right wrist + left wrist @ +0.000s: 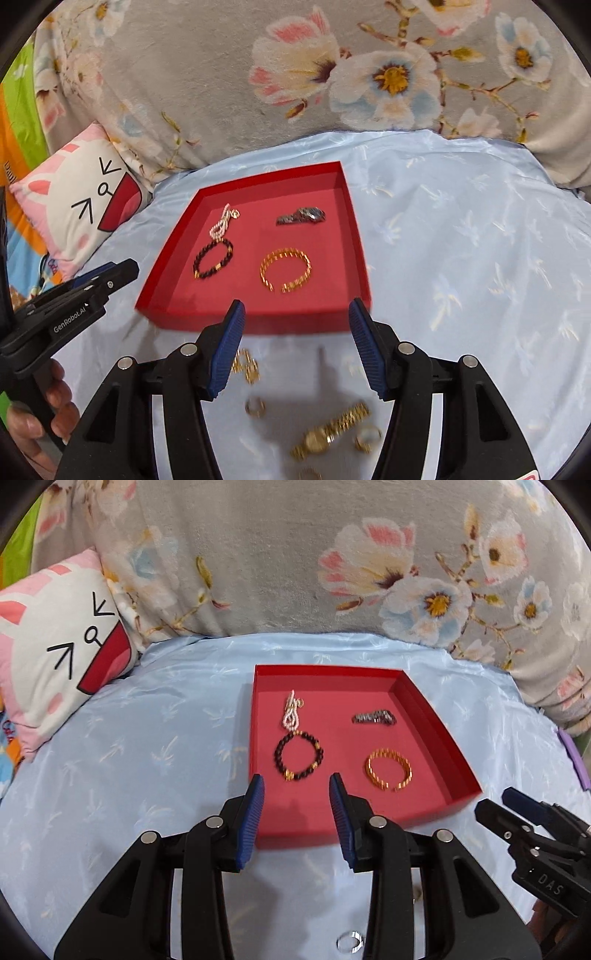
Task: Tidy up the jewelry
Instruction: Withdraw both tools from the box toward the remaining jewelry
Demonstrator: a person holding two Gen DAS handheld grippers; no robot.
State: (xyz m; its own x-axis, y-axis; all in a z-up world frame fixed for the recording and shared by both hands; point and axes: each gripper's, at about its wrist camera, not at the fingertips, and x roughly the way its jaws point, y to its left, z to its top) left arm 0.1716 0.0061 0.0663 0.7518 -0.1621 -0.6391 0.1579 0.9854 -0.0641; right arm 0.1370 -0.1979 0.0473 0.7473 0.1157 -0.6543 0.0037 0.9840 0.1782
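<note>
A red tray (pixel 436 716) (pixel 258 321) lies on the pale blue sheet. In it are a dark beaded bracelet (pixel 298 755) (pixel 213 258), a gold link bracelet (pixel 388 770) (pixel 285 270), a pearl chain (pixel 291 712) (pixel 223 223) and a dark metal band (pixel 373 716) (pixel 301 216). My left gripper (pixel 296 786) (pixel 122 269) hovers open over the tray's near edge, holding nothing. My right gripper (pixel 295 310) (pixel 496 801) stands open and empty before the tray. Under it lie a gold watch (pixel 328 434), gold rings (pixel 255 406) and gold earrings (pixel 245 365). A silver ring (pixel 349 941) lies below the left gripper.
A cartoon pillow (pixel 62 657) (pixel 85 206) sits left of the tray. A floral blanket (pixel 258 572) (pixel 221 92) rises behind it. The blue sheet (pixel 480 258) stretches to the right. A person's hand (pixel 37 424) grips the left handle.
</note>
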